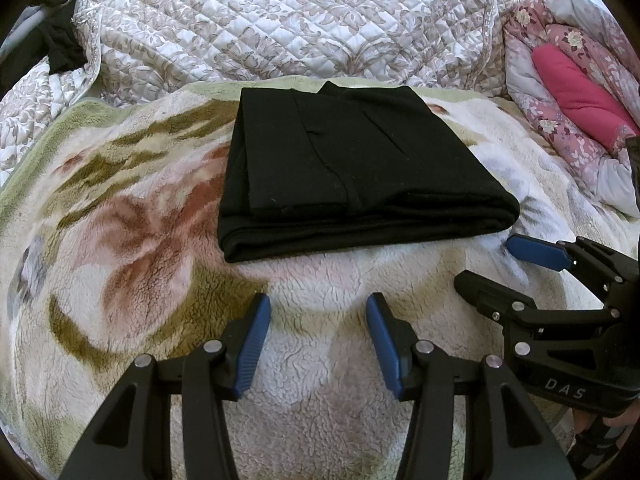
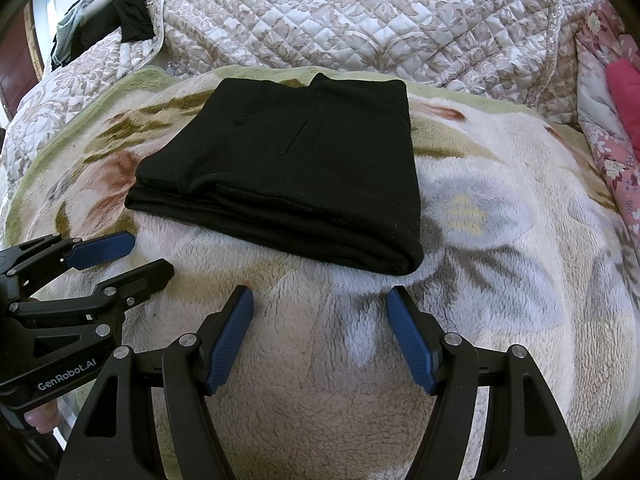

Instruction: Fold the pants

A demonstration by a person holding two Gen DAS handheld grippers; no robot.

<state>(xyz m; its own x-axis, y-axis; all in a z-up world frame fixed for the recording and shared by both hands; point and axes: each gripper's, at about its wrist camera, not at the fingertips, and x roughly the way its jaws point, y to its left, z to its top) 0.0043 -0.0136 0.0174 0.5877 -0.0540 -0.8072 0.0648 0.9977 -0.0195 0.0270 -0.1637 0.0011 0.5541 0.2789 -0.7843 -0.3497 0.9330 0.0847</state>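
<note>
Across the middle of the left wrist view, the black pants (image 1: 352,168) lie folded into a compact, layered rectangle on a fleecy floral blanket (image 1: 120,240), their thick folded edge facing the camera. At the bottom of that frame the left gripper (image 1: 319,308) has its jaws apart, the blue pads (image 1: 256,344) holding nothing and hanging over bare blanket just short of the pants. At the lower right edge the right gripper (image 1: 486,266) comes in from the side, its jaws also apart, one blue pad near the lower right corner of the pants without touching it. A quilted beige coverlet (image 1: 300,20) fills the top of the frame, and a pink floral comforter (image 1: 568,92) is bunched at the upper right. Seen from the right wrist view, the pants (image 2: 288,168) sit in the centre and slightly left, upper half of the frame, on the same blanket (image 2: 500,220). At the bottom, the right gripper (image 2: 320,296) is spread wide and empty, its pads (image 2: 412,340) close to the near fold but clear of the cloth. At the lower left, the left gripper (image 2: 152,256) reaches in with jaws parted, near the lower left corner of the pants. Above lies the quilted coverlet (image 2: 360,20), with dark clothing (image 2: 116,16) heaped at the upper left.
</note>
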